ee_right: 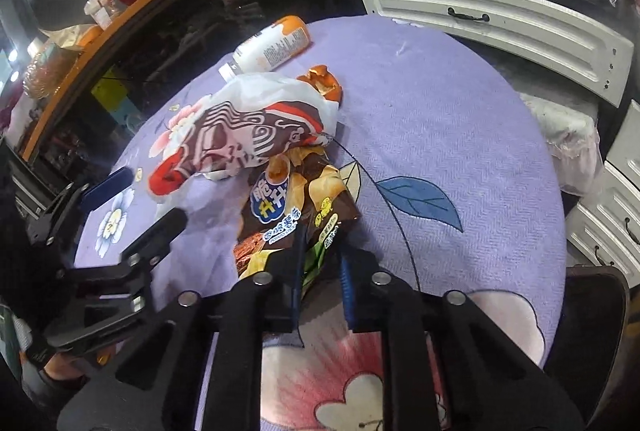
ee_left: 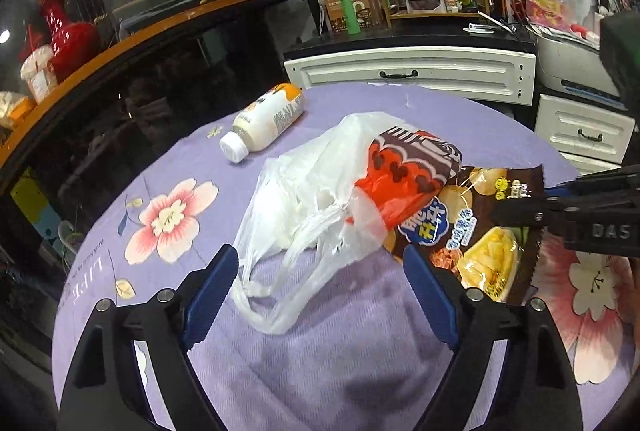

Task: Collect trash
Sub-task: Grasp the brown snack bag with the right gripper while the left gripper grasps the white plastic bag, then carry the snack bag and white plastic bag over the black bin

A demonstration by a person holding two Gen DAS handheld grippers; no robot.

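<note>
White plastic bag (ee_left: pixel 304 191) on purple worktop (ee_left: pixel 360 311), red-brown wrapper (ee_left: pixel 404 175) half inside. Right hand-held gripper (ee_right: pixel 320 271) clamped on crisp packet (ee_right: pixel 296 207); left hand-held gripper (ee_left: pixel 320 279) spread, empty. Bottle (ee_left: pixel 266 121) lying far left.

The white bag (ee_left: pixel 304 199) hides part of the red wrapper (ee_left: pixel 404 183). The wrapper covers the chip bag's (ee_right: pixel 296 207) top, and small label print on the bottle (ee_left: pixel 268 119) is unreadable.

White plastic bag (ee_left: pixel 304 199), chip packet (ee_left: pixel 480 231), bottle (ee_left: pixel 266 121)
</note>
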